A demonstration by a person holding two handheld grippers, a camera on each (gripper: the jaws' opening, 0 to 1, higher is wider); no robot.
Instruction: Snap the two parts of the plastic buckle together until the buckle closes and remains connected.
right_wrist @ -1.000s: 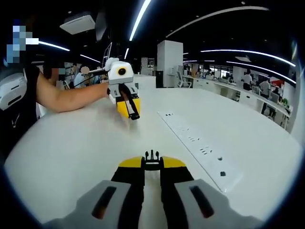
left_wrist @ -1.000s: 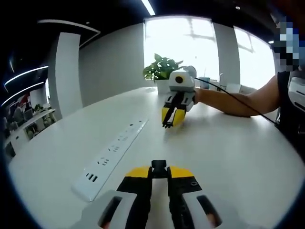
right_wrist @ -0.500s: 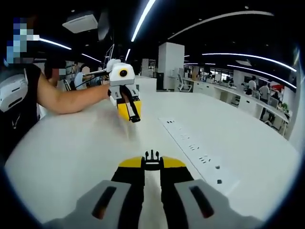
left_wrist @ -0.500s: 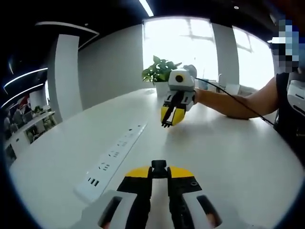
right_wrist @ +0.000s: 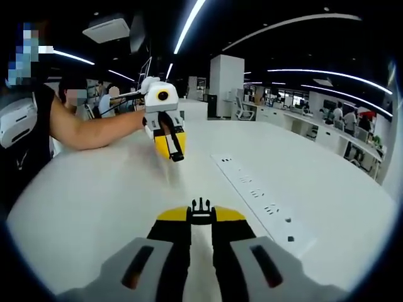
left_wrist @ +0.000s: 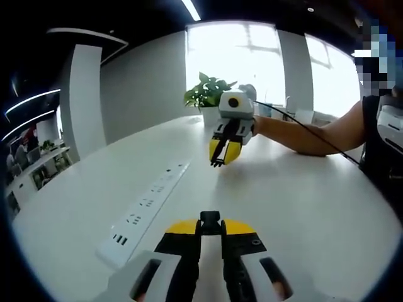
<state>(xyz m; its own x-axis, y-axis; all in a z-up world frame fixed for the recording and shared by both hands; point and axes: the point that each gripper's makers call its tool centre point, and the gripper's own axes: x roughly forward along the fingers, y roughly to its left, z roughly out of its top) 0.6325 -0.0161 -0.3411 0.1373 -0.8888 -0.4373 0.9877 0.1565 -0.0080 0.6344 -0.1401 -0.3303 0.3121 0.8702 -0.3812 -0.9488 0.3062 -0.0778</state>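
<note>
Low in the left gripper view, my left gripper is shut on a black buckle part that sticks out past its yellow tips. Facing it across the white table is my right gripper, held above the surface with a black pronged buckle part in its tips. In the right gripper view, my right gripper is shut on the pronged part. The left gripper points back at it, with the other part in its tips. A wide gap separates the two parts.
A long white power strip lies flat in the table beside the line between the grippers. A potted plant stands at the far edge. A person's forearm reaches over the table. Desks and people fill the room behind.
The two grippers stay facing each other with their parts held. In the left gripper view the right gripper has drifted slightly up and to the left. The gap is much the same.
</note>
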